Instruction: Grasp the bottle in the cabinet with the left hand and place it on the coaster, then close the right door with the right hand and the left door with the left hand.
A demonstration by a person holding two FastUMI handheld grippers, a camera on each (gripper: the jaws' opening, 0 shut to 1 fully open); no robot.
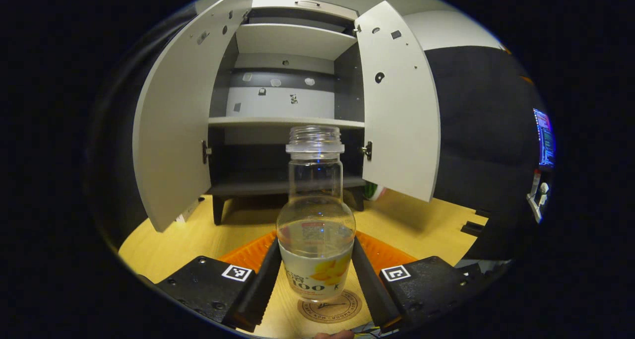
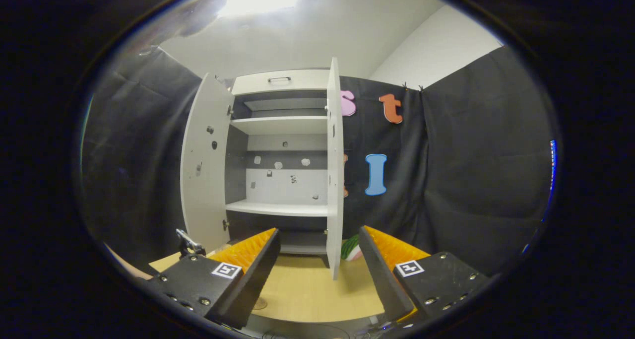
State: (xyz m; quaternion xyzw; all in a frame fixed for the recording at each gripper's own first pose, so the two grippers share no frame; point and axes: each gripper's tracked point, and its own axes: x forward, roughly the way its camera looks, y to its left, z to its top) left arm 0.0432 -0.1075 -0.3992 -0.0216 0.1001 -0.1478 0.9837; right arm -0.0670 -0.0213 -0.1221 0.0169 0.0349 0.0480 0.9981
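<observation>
A clear bottle (image 1: 316,220) with no cap, a little liquid and a yellow label stands upright between the fingers of my left gripper (image 1: 317,279), which is shut on its lower body. Its base is over the round brown coaster (image 1: 330,306) on the wooden table; I cannot tell whether it touches. Behind it the white cabinet (image 1: 292,41) has both doors open: left door (image 1: 173,130), right door (image 1: 402,110). My right gripper (image 2: 317,279) hangs open and holds nothing, facing the cabinet (image 2: 278,207), with the right door (image 2: 335,180) edge-on just ahead of it.
A green and white object (image 1: 373,191) lies on the table (image 1: 421,225) behind the right door, also seen past the door's edge (image 2: 349,247). A lit screen (image 1: 545,138) glows at the far right. Black cloth walls close the booth in.
</observation>
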